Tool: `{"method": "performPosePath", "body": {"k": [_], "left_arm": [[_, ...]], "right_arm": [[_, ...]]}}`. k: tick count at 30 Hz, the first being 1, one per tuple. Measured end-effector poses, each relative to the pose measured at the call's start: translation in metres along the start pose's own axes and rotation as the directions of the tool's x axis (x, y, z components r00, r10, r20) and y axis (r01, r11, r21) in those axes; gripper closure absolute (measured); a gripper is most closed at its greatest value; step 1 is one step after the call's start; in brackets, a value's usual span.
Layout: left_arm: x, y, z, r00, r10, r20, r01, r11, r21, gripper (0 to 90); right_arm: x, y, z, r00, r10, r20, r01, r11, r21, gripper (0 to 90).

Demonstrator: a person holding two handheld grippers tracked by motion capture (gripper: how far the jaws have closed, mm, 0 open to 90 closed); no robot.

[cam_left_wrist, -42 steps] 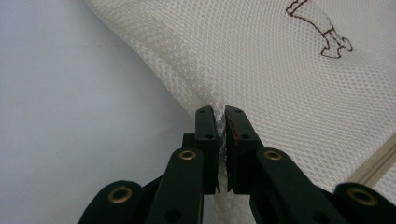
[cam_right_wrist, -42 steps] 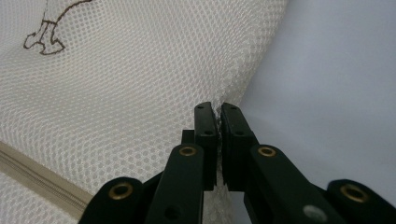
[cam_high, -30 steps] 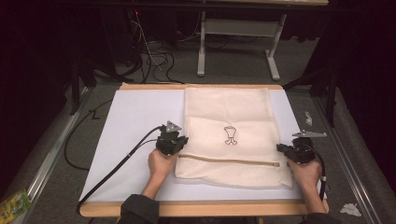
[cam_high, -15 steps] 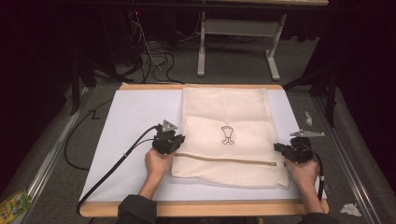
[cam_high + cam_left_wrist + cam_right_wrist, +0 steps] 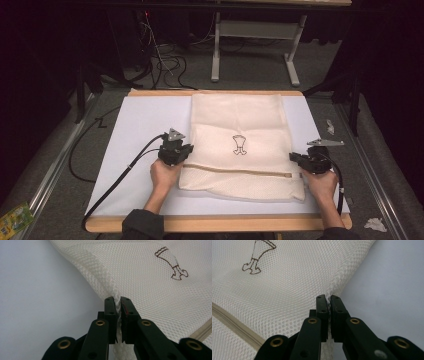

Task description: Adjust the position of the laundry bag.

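Mesh bag [image 5: 240, 145] is laid flat on the white table [image 5: 135, 130]. Its left edge is pinched by the left gripper [image 5: 118, 305], its right edge by the right gripper [image 5: 329, 302]; both forearms are extended forward, low.

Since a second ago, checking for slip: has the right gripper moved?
Yes. The right gripper has slid inward along the mesh bag's edge, away from the table's right side.

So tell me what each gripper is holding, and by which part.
Both hold the mesh bag. The left gripper pinches its left side edge, the right gripper its right side edge, both just beyond the zipper.
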State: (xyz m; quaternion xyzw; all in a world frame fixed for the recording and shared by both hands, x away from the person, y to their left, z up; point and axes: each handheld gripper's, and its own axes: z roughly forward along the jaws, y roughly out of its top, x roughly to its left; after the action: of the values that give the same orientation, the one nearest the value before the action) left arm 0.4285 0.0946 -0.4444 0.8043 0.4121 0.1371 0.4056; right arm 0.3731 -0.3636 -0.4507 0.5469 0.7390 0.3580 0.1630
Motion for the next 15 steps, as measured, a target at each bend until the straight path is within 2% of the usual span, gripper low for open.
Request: {"method": "performPosePath", "body": {"k": [6, 15], "left_arm": [[0.007, -0.003, -0.005, 0.9995, -0.03, -0.002, 0.03, 0.9995, -0.014, 84.6], [0.013, -0.007, -0.013, 0.9994, -0.031, -0.014, 0.031, 0.9994, -0.018, 84.6]], "right_arm": [[0.004, 0.002, 0.003, 0.9998, -0.004, -0.017, 0.003, 1.0, -0.005, 87.9], [0.011, 0.005, 0.008, 0.9993, -0.012, -0.034, 0.012, 1.0, -0.008, 87.9]]}}
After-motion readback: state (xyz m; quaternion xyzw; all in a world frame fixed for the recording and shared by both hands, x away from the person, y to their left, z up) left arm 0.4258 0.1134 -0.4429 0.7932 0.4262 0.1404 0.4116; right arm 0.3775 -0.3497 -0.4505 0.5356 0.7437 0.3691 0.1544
